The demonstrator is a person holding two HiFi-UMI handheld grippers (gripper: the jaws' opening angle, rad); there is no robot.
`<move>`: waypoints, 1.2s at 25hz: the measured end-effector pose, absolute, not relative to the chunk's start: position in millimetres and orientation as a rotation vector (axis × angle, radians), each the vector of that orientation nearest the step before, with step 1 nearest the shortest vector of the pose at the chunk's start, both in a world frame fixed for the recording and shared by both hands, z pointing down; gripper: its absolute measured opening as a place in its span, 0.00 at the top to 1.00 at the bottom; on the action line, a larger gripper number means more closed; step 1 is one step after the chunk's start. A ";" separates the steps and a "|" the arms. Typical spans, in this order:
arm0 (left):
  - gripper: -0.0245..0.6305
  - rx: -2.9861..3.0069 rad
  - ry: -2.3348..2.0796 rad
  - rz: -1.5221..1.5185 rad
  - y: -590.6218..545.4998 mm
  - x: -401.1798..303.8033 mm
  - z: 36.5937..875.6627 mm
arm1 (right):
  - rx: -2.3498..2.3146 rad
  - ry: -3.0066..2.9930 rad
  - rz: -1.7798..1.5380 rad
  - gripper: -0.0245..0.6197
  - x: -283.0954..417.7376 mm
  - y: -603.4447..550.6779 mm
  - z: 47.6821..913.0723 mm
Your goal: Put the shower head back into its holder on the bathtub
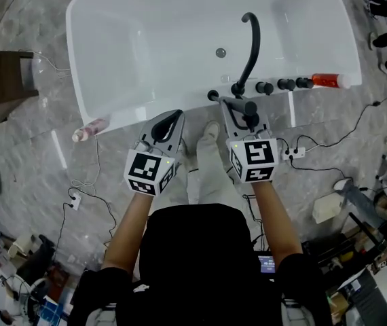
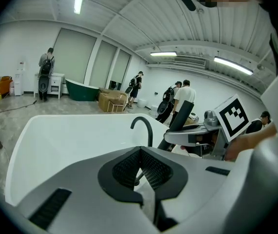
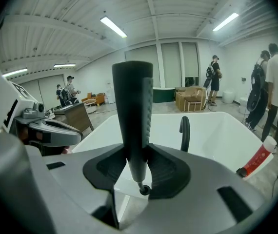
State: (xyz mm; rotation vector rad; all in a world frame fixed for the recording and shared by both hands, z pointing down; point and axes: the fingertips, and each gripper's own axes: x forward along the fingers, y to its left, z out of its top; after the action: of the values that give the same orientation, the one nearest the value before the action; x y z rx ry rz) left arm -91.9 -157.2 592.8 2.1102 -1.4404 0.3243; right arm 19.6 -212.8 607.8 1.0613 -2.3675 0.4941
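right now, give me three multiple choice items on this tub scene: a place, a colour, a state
1. Where is the red bottle?
A on the floor
B on a chair
C on the tub rim, by the knobs

2. What colour is the faucet?
A black
B chrome
C white

3. How is the right gripper?
A open, empty
B shut on the shower head
C shut on the bottle

Answers:
1 C: the head view shows it lying on the rim just past the knobs.
2 A: the spout is dark against the white tub.
3 B: its pads press on the handle on both sides.
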 end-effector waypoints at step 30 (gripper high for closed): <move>0.94 1.996 -1.435 0.476 -140.7 -92.1 707.9 | 0.871 -2.232 0.489 0.75 3.8 -216.6 777.7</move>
State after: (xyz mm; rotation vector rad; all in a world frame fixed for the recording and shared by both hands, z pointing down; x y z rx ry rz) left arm -92.1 -140.7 707.9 1.9959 -1.4355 0.4758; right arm 3.8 -216.6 777.7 0.8710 -2.2318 0.4891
